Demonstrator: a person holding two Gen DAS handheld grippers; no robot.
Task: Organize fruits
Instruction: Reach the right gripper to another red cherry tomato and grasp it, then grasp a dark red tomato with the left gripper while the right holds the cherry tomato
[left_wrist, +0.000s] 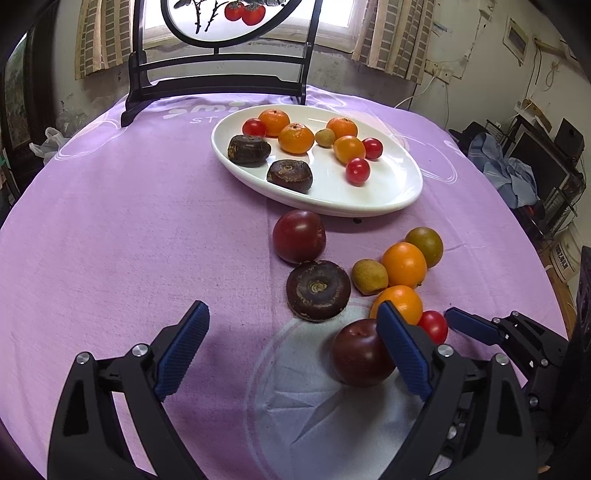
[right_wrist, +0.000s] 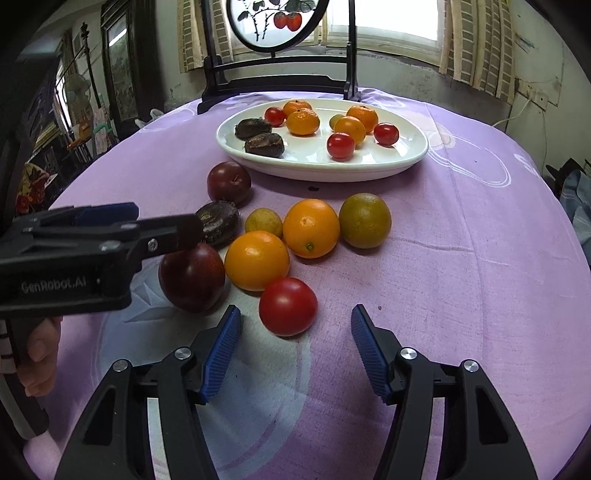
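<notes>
My left gripper (left_wrist: 291, 314) stands wide open low over the purple cloth. A dark plum (left_wrist: 360, 352) lies against the inner side of its right finger, and neither pad presses it. My right gripper (right_wrist: 295, 314) is open, with a red tomato (right_wrist: 288, 306) just ahead between its fingertips, untouched. Around them lie a second plum (right_wrist: 228, 182), a brown water chestnut (right_wrist: 219, 223), two oranges (right_wrist: 311, 228) (right_wrist: 256, 260), a green citrus (right_wrist: 365, 220) and a small yellowish fruit (right_wrist: 263, 221). The white oval plate (left_wrist: 332, 210) behind holds tangerines, cherry tomatoes and two chestnuts.
A black stand with a round painted screen (left_wrist: 218, 85) rises at the table's far edge. The round table's cloth (right_wrist: 461, 258) drops off on all sides. A person's hand (right_wrist: 40, 354) grips the left tool's handle. Furniture and clothes crowd the room to the right.
</notes>
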